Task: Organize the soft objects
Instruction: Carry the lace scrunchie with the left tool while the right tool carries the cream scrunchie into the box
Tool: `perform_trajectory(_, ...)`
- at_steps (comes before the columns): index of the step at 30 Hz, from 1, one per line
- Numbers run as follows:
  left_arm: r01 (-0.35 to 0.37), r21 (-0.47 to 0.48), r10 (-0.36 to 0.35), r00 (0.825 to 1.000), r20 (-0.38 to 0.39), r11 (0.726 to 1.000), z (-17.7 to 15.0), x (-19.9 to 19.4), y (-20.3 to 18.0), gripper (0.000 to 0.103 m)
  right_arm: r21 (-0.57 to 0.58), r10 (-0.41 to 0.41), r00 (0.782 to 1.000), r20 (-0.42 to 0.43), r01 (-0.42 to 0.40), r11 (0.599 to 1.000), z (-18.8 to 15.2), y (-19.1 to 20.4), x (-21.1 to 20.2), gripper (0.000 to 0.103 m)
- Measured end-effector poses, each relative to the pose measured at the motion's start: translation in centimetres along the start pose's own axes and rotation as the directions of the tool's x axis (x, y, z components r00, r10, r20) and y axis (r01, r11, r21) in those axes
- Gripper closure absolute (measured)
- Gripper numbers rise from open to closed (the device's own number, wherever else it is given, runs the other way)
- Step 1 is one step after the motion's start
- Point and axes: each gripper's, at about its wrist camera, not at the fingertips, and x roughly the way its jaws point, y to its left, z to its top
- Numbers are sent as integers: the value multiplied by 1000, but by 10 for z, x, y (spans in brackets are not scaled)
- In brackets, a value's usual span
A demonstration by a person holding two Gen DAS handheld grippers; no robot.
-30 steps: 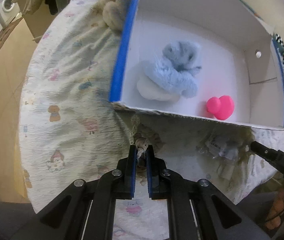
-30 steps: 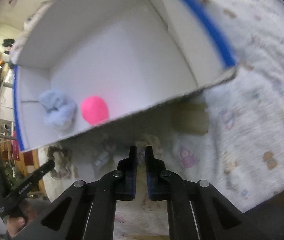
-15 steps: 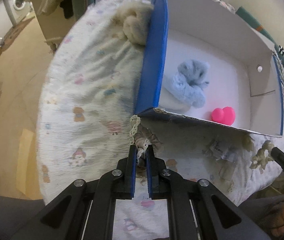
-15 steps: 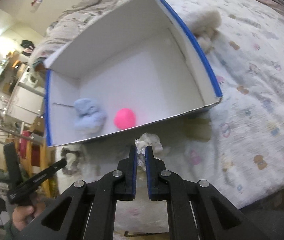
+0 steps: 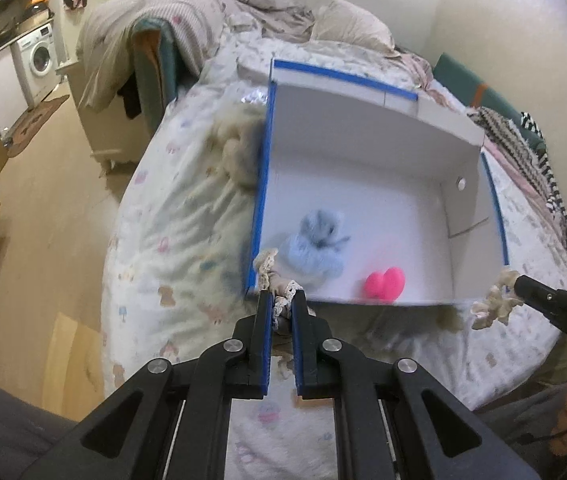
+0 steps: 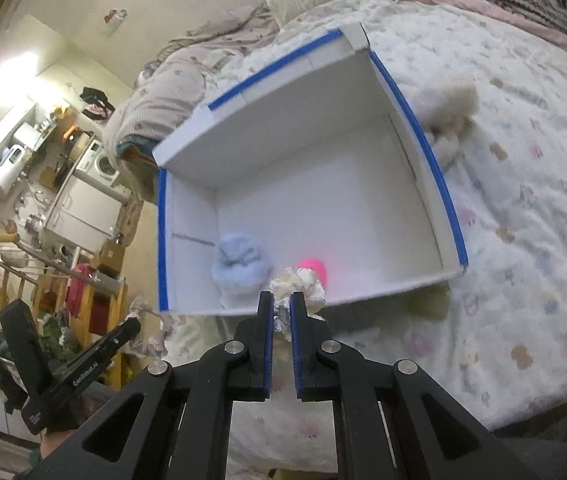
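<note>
A white box with blue edges (image 5: pixel 363 120) (image 6: pixel 295 92) lies open on the bed. Inside are a light blue plush (image 5: pixel 315 244) (image 6: pixel 239 264) and a pink heart toy (image 5: pixel 385 284) (image 6: pixel 317 268). My left gripper (image 5: pixel 282 300) is shut on a grey lace scrunchie (image 5: pixel 275 280), held above the box's near left corner. My right gripper (image 6: pixel 281 300) is shut on a cream lace scrunchie (image 6: pixel 301 284), held above the box's near wall. A beige plush (image 5: pixel 239 152) (image 6: pixel 449 116) lies on the bed against the box's outer side.
The bed (image 5: pixel 171 240) has a pale printed sheet and rumpled bedding with pillows (image 5: pixel 243 8) at the far end. A washing machine (image 5: pixel 39 56) and cabinets stand to the left of the bed, and a striped cloth (image 5: pixel 539 164) lies at the right.
Both grippers have risen and pulled back with their scrunchies lifted off the sheet. The box now looks smaller and lower in both views.
</note>
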Motion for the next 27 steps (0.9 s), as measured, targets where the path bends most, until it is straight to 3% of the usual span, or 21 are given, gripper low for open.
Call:
perform_trajectory(18, 19, 94, -25, 998, 66, 995, 93, 25, -53, 95, -25, -3, 999, 50, 4, 1000, 66, 11, 18, 93)
perform_trajectory(24, 3, 113, -12, 997, 74, 994, 104, 53, -63, 95, -10, -17, 999, 44, 18, 1000, 72, -3, 41, 93)
perform_trajectory(27, -37, 155, 24, 996, 87, 987, 100, 73, -68, 95, -19, -40, 999, 25, 40, 999, 72, -11, 53, 93)
